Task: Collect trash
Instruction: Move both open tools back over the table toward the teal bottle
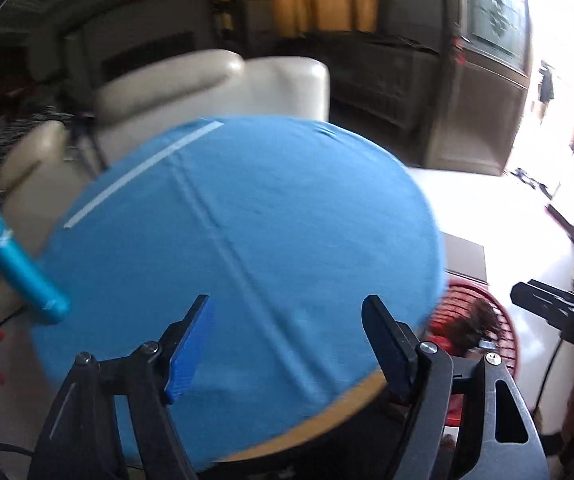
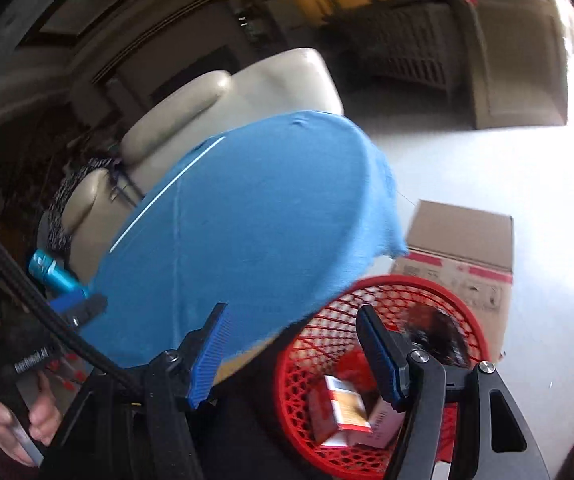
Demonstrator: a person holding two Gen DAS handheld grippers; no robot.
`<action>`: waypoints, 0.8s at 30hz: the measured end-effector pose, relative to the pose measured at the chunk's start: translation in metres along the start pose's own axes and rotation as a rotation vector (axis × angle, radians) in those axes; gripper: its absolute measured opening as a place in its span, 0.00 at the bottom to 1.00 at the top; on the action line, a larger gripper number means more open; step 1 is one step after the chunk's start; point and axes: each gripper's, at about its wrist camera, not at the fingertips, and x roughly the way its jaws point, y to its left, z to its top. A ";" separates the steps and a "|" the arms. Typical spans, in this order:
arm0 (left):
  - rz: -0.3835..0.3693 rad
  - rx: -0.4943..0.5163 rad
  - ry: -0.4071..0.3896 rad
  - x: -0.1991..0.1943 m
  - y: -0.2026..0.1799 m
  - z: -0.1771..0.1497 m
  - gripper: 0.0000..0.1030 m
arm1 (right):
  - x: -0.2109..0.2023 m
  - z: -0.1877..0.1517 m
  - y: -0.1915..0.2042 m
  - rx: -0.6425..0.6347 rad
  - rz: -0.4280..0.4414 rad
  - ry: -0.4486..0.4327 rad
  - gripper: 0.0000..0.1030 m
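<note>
A red mesh basket (image 2: 483, 332) stands on the floor beside the round table with a blue cloth (image 2: 247, 232). In it lie a red-and-white carton (image 2: 339, 408), another small box (image 2: 383, 424) and a dark wrapper (image 2: 439, 332). My right gripper (image 2: 291, 332) is open and empty, above the table edge and the basket. My left gripper (image 1: 287, 320) is open and empty over the blue cloth (image 1: 247, 220). The basket (image 1: 503, 332) shows at the right in the left wrist view. A teal bottle (image 1: 15, 264) stands at the table's left edge, also in the right wrist view (image 2: 53, 274).
A cardboard box (image 2: 463, 248) sits on the white floor behind the basket. A beige armchair (image 1: 215, 84) stands behind the table. The left gripper body (image 2: 27, 356) and the hand holding it show at the left of the right wrist view. Dark cabinets line the back wall.
</note>
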 end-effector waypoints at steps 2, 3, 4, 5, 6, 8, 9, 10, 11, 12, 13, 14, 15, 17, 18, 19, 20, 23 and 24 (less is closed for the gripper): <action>0.066 -0.030 -0.031 -0.009 0.022 -0.001 0.75 | 0.002 0.001 0.019 -0.034 0.017 0.003 0.67; 0.092 -0.041 -0.043 -0.013 0.031 -0.002 0.75 | 0.003 0.003 0.032 -0.059 0.030 0.001 0.67; 0.129 -0.054 -0.056 -0.017 0.041 -0.003 0.75 | 0.003 0.003 0.041 -0.076 0.038 -0.003 0.67; 0.154 -0.061 -0.063 -0.020 0.047 -0.004 0.75 | 0.003 0.003 0.051 -0.096 0.045 -0.009 0.67; 0.199 -0.075 -0.074 -0.024 0.056 -0.005 0.75 | 0.002 0.003 0.064 -0.125 0.052 -0.017 0.67; 0.262 -0.096 -0.089 -0.028 0.072 -0.009 0.75 | 0.002 0.004 0.081 -0.160 0.067 -0.025 0.67; 0.290 -0.107 -0.094 -0.032 0.080 -0.011 0.75 | 0.001 0.004 0.090 -0.176 0.080 -0.030 0.67; 0.321 -0.122 -0.099 -0.038 0.091 -0.014 0.75 | 0.001 0.004 0.101 -0.193 0.095 -0.034 0.67; 0.333 -0.130 -0.100 -0.040 0.094 -0.016 0.75 | 0.001 0.004 0.108 -0.204 0.104 -0.036 0.67; 0.352 -0.141 -0.099 -0.044 0.102 -0.018 0.75 | 0.002 0.003 0.119 -0.218 0.115 -0.034 0.67; 0.369 -0.152 -0.098 -0.048 0.110 -0.022 0.75 | 0.002 0.002 0.125 -0.226 0.123 -0.031 0.67; 0.381 -0.158 -0.098 -0.052 0.115 -0.023 0.75 | 0.002 0.001 0.133 -0.235 0.134 -0.028 0.67; 0.391 -0.160 -0.097 -0.054 0.120 -0.026 0.75 | 0.003 -0.001 0.142 -0.248 0.146 -0.024 0.67; 0.407 -0.164 -0.089 -0.058 0.125 -0.031 0.75 | 0.005 -0.004 0.153 -0.266 0.156 -0.018 0.67; 0.409 -0.167 -0.086 -0.061 0.127 -0.033 0.75 | 0.005 -0.006 0.156 -0.271 0.160 -0.017 0.67; 0.414 -0.171 -0.082 -0.062 0.130 -0.035 0.75 | 0.006 -0.007 0.161 -0.276 0.166 -0.015 0.67; 0.420 -0.173 -0.082 -0.067 0.130 -0.037 0.75 | 0.005 -0.008 0.164 -0.281 0.172 -0.012 0.67; 0.433 -0.179 -0.084 -0.069 0.131 -0.039 0.75 | 0.006 -0.011 0.171 -0.297 0.175 -0.011 0.67; 0.439 -0.182 -0.087 -0.070 0.133 -0.039 0.75 | 0.006 -0.011 0.172 -0.299 0.176 -0.012 0.67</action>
